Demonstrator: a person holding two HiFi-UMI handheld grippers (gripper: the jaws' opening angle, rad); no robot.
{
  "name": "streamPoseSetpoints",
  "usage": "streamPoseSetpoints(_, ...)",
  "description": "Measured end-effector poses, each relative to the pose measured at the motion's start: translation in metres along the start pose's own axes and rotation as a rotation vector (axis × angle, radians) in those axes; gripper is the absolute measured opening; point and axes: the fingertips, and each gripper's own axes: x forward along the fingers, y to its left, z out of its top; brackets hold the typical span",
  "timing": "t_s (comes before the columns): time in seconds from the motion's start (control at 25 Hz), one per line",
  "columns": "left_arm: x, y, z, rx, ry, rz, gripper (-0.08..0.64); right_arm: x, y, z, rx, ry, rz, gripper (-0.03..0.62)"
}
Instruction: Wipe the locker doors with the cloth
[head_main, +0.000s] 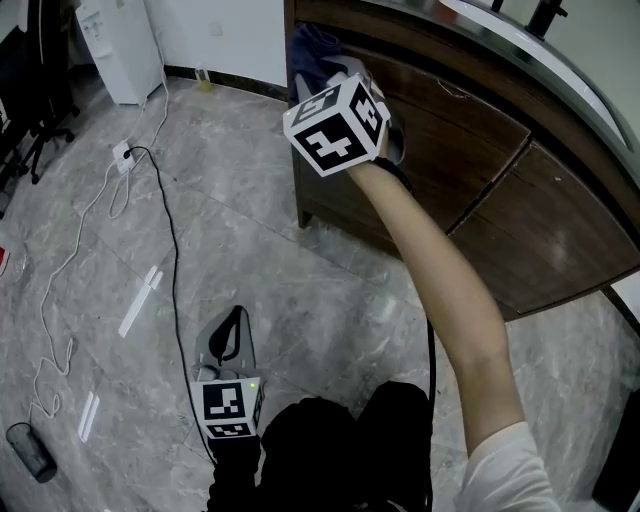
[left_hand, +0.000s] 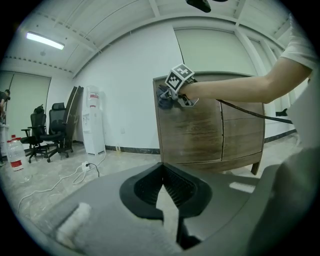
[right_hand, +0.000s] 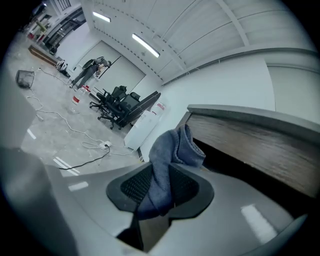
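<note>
Head view puts the right tool, gripping the cloth, at the upper left of the locker doors, which stretch away right.

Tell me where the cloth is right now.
The blue cloth is clamped in the right gripper, up at the upper left corner of the wooden locker. In the head view it shows at top centre.

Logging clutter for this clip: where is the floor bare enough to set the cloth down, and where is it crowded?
Bare floor lies between the black cable and the locker base, ahead of the left gripper. Left of that cable it is crowded: white cable, power strip, tape strips, a dark cylinder.
</note>
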Motion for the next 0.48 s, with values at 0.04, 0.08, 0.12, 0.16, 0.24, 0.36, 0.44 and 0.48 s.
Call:
streamPoseSetpoints(0.04, -0.001, 0.001, 0.000, 0.000, 0.001, 0.001, 0.002, 0.000, 0.000, 0.001, -0.001, 0.000, -0.001, 0.112)
streamPoseSetpoints(0.08, -0.001, 0.001, 0.000, 0.000, 0.001, 0.003, 0.002, 0.001, 0.000, 0.001, -0.001, 0.000, -0.003, 0.112)
streamPoseSetpoints(0.12, -0.002, 0.002, 0.000, 0.000, -0.001, 0.005, 0.002, 0.001, 0.001, 0.000, -0.002, -0.001, -0.005, 0.112)
streamPoseSetpoints(0.16, -0.002, 0.003, 0.001, 0.000, -0.003, 0.007, 0.002, 0.002, 0.003, -0.001, -0.003, 0.000, -0.006, 0.112)
streamPoseSetpoints(0.24, -0.001, 0.006, 0.000, 0.001, -0.004, 0.011, 0.002, 0.006, 0.010, -0.008, -0.001, 0.008, 0.003, 0.112)
streamPoseSetpoints(0.36, -0.002, 0.007, -0.003, -0.001, 0.000, 0.014, 0.002, 0.012, 0.026, -0.027, 0.004, 0.027, 0.010, 0.112)
streamPoseSetpoints(0.44, -0.002, 0.008, -0.004, 0.000, 0.002, 0.014, 0.002, 0.015, 0.037, -0.040, 0.015, 0.040, 0.016, 0.112)
streamPoseSetpoints(0.48, -0.002, 0.008, -0.004, 0.000, 0.003, 0.014, 0.002, 0.017, 0.042, -0.048, 0.024, 0.048, 0.021, 0.112)
